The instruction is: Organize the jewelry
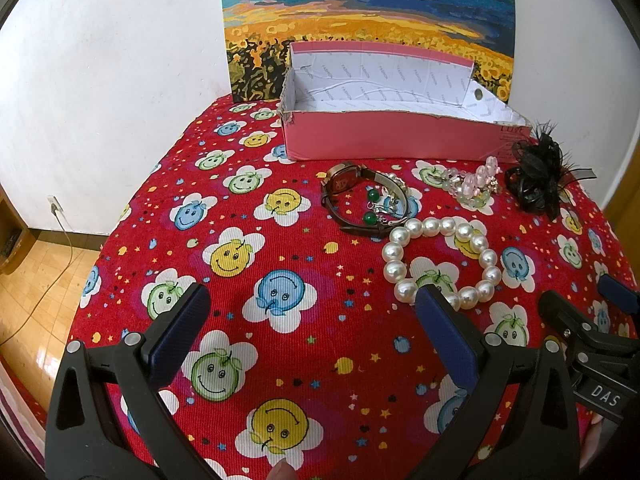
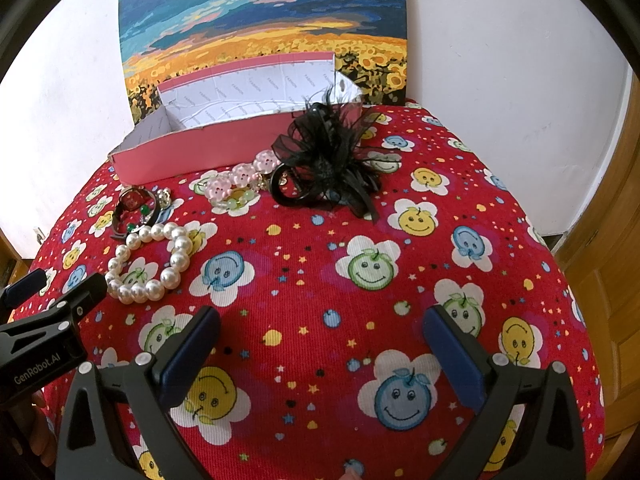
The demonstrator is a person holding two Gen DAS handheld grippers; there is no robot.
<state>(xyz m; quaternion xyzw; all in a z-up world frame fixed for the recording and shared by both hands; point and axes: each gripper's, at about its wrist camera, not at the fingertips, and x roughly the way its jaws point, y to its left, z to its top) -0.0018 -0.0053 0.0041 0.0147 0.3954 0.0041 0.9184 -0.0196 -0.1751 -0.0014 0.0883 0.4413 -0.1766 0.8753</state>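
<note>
Red smiley-print cloth underneath, both grippers hovering above it with jaws spread wide, gripping nothing: left gripper, right gripper. Pearl bracelet partly hidden behind the left gripper's right fingertip. Watch looped around green-bead earrings (clasp detail too tangled to read). Pink bead bracelet just beside a black feather clip, blocking the pink box's right corner in the right wrist view. Box lying open behind the jewelry, against a painting cut off at the top.
</note>
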